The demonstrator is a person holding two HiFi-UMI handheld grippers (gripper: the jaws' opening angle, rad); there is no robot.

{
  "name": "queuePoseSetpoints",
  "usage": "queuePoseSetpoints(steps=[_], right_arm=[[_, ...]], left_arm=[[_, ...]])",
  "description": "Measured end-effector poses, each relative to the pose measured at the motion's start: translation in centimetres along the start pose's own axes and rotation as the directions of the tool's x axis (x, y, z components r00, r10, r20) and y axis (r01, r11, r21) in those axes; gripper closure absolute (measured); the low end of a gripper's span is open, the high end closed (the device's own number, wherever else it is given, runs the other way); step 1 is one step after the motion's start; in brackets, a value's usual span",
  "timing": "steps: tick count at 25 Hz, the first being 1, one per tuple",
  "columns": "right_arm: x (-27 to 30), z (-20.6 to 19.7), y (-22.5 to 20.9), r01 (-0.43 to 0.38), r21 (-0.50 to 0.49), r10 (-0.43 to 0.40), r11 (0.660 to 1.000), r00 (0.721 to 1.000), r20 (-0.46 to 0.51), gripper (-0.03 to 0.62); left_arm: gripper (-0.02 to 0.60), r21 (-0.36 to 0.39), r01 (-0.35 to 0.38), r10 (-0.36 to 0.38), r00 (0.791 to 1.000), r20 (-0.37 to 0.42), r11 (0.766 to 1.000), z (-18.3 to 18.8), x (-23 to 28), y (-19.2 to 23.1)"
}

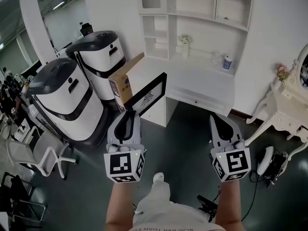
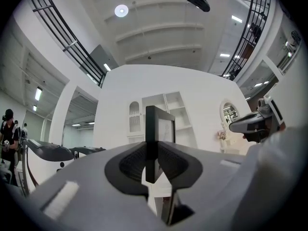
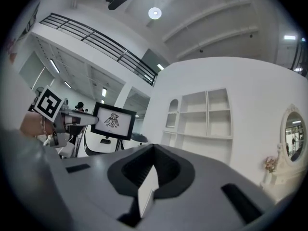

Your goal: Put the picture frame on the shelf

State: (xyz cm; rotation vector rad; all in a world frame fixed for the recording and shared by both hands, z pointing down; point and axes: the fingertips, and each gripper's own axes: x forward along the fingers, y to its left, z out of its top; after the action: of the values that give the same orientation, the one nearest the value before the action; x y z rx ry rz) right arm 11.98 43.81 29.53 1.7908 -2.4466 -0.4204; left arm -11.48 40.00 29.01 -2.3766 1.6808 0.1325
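Above a dark grey floor (image 1: 190, 141), before a white desk (image 1: 192, 78) and shelf unit (image 1: 195, 8): picture frame (image 1: 147, 94) carried aloft.
One edge of the black-bordered picture frame is clamped between the jaws of the left gripper (image 1: 126, 115); it is held tilted in the air, near the desk's front corner and well below the shelves. The right gripper (image 1: 218, 121) is held alongside, its jaws closed together on nothing. Two white-and-black machines (image 1: 62, 95) and a cardboard box (image 1: 124, 80) are seen at the left.

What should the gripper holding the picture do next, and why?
Probably carry the picture frame forward to the white shelf. The left gripper is shut on the frame's edge, holding it in the air short of the shelf.
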Motion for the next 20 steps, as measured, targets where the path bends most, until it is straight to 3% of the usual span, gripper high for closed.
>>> queuePoseSetpoints(steps=[4,8,20], right_arm=[[2.5,0.0,-0.5,-0.016,-0.011,0.016,1.000,1.000,0.021,0.588],[6.6,-1.3,-2.2,0.018,-0.029,-0.018,0.999,1.000,0.005,0.588],[24.9,-2.9,-7.9,0.102,0.010,-0.102,0.995,0.995,-0.002,0.588]], left_arm=[[0.503,-0.013,-0.006,0.006,1.000,0.005,1.000,-0.8,3.0,0.9],[0.503,-0.019,-0.004,0.004,1.000,0.010,1.000,-2.1,7.4,2.3],[0.503,-0.060,0.005,-0.007,1.000,-0.028,0.998,-6.6,25.0,10.3]])
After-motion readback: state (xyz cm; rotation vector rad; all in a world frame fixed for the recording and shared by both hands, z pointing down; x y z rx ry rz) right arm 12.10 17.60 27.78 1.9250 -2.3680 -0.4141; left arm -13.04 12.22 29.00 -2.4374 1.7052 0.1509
